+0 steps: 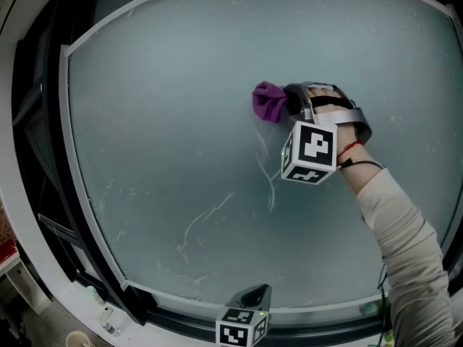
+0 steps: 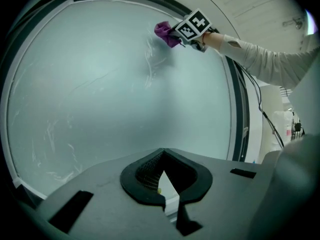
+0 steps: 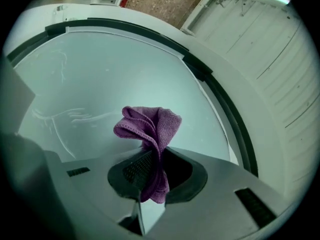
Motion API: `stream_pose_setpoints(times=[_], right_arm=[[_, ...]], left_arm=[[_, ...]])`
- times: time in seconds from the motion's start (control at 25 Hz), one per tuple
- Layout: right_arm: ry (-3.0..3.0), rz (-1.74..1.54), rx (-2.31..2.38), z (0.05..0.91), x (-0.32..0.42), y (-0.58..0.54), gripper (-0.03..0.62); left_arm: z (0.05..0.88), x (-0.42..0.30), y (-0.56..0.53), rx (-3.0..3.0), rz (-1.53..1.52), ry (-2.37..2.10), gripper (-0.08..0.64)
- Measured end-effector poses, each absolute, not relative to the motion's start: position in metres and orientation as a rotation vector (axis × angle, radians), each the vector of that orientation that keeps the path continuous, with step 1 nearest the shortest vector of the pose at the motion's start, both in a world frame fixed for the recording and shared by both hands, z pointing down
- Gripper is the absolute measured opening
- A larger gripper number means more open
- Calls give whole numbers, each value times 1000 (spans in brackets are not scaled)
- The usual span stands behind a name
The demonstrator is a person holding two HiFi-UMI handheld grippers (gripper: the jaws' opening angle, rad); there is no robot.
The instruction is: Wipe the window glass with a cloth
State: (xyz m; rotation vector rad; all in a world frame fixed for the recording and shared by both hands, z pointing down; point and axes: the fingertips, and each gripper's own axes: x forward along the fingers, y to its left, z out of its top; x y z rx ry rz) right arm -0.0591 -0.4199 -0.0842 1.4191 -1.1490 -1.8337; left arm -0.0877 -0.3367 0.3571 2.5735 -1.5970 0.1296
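The window glass [image 1: 173, 107] is a large frosted pane with white smear streaks [image 1: 206, 221] low down. A crumpled purple cloth [image 1: 268, 101] is pressed to the pane right of centre, and my right gripper [image 1: 289, 102] is shut on it, with its marker cube just below. In the right gripper view the cloth [image 3: 148, 125] bunches out ahead of the right gripper [image 3: 152, 156] and hangs down between the jaws. My left gripper [image 1: 249, 298] stays low by the sill, away from the glass. In the left gripper view the left gripper [image 2: 161, 156] is shut with nothing in it, and the cloth [image 2: 166, 33] shows far up.
A dark window frame [image 1: 72, 194] rings the pane. A sill [image 1: 181, 322] runs along the bottom, with small items [image 1: 101, 315] at its left end. A cable [image 2: 257, 96] hangs beside the frame's right side. The sleeve [image 1: 401, 244] crosses the lower right.
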Motion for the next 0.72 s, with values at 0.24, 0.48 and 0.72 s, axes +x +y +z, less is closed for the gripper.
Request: stream_pose_setpoints(times=[0.24, 0.48, 0.72], right_arm=[[-1169, -1796, 1354, -59, -67, -427, 52], [-1159, -1790, 1302, -32, -73, -432, 52], [-1190, -1776, 1276, -11, -75, -437, 52]], left_arm=[[359, -87, -338, 2581, 134, -1578, 5], [358, -88, -336, 2580, 135, -1576, 5], [361, -90, -336, 2574, 141, -1580, 5]])
